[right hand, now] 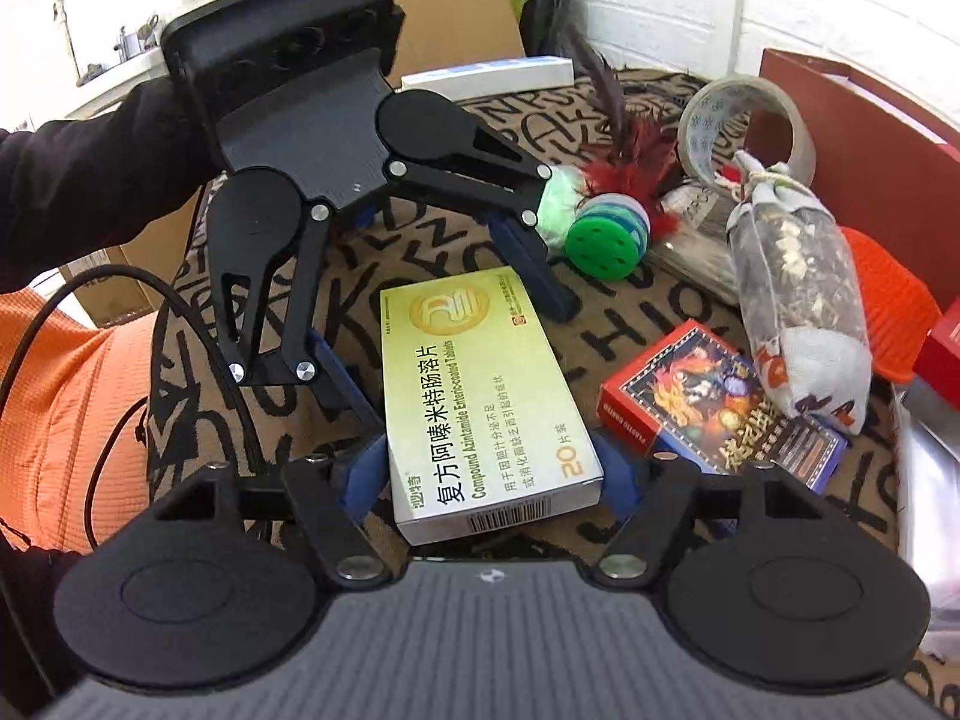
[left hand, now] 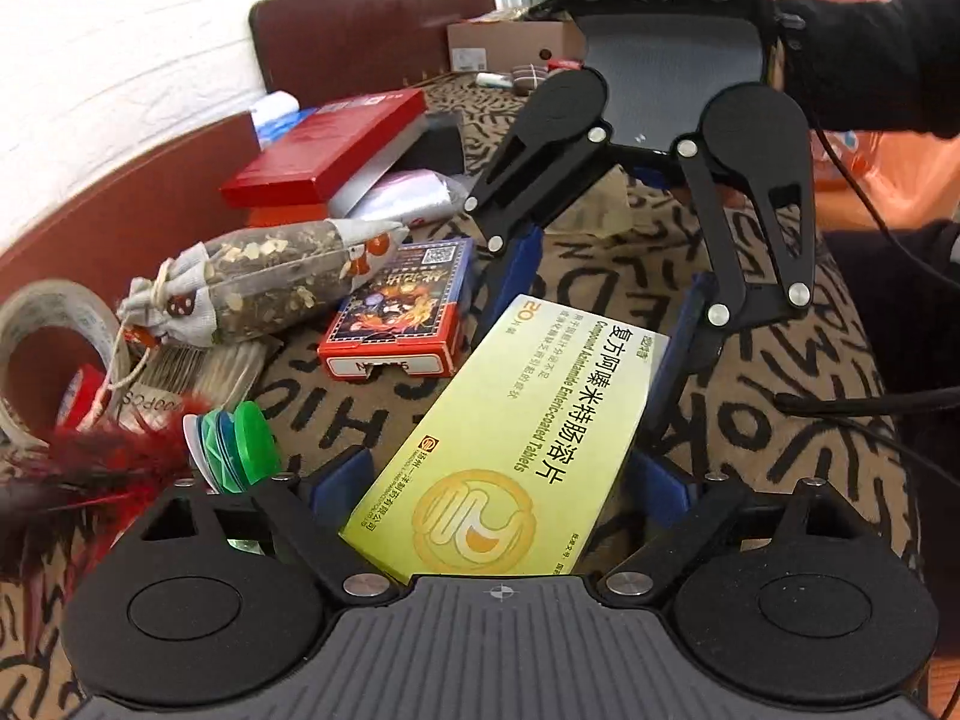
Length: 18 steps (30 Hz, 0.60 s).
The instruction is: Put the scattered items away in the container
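A yellow-green medicine box point(left hand: 510, 450) point(right hand: 480, 390) lies on the patterned cloth between both grippers. My left gripper point(left hand: 498, 480) point(right hand: 444, 336) is open, its blue fingers on either side of one end of the box. My right gripper point(right hand: 492, 474) point(left hand: 606, 300) is open and straddles the other end. A red card box point(left hand: 399, 312) point(right hand: 720, 402), a herb sachet point(left hand: 270, 282) point(right hand: 792, 300), a green feathered shuttlecock point(left hand: 240, 444) point(right hand: 606, 234) and a tape roll point(left hand: 54, 354) point(right hand: 750, 120) lie nearby. An orange basket point(right hand: 888, 312) shows at the right edge.
A red flat box point(left hand: 324, 150) on a grey one sits at the back by the dark red bench back point(left hand: 120, 228). A white and blue carton point(right hand: 486, 75) lies at the far cloth edge. Black cables point(left hand: 870, 402) run along the right. Cardboard boxes point(right hand: 456, 24) stand behind.
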Available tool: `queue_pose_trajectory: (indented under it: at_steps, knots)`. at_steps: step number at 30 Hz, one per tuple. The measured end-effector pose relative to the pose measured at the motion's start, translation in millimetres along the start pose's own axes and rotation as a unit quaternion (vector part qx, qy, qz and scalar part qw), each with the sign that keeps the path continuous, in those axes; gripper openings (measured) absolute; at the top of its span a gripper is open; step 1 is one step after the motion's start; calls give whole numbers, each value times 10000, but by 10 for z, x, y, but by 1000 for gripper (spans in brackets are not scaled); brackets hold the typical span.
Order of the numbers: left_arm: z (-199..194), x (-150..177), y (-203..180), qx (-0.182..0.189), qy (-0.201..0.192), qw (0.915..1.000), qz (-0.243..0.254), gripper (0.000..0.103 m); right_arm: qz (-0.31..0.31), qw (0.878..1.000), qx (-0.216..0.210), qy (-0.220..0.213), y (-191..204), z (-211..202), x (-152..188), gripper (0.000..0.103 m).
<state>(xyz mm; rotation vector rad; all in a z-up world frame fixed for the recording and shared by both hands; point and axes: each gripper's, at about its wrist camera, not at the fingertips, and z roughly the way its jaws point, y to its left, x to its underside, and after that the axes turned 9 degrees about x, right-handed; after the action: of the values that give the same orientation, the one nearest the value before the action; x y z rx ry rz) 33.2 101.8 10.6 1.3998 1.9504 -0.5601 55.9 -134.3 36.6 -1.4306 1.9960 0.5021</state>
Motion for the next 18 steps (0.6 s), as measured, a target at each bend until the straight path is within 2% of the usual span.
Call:
queue_pose_trajectory:
  at_steps: [4,8,14,18]
  knots:
    - [-30,-22,-25,65,-34,9998,-189,89,-101,9999,-4,-35,43,-80,6,76]
    - [-47,-177,-126,-196,36,9998,6,89,-259,9996,92,-75,32,-153,-35,76]
    - [-182,-690,47,-553,216,9972,461,87,-555,9975,336,-296,-195,-422,-255,76]
    - [-219,-1093,404,-843,323,9937,659,86,-778,9945,564,-422,-624,-556,-557,76]
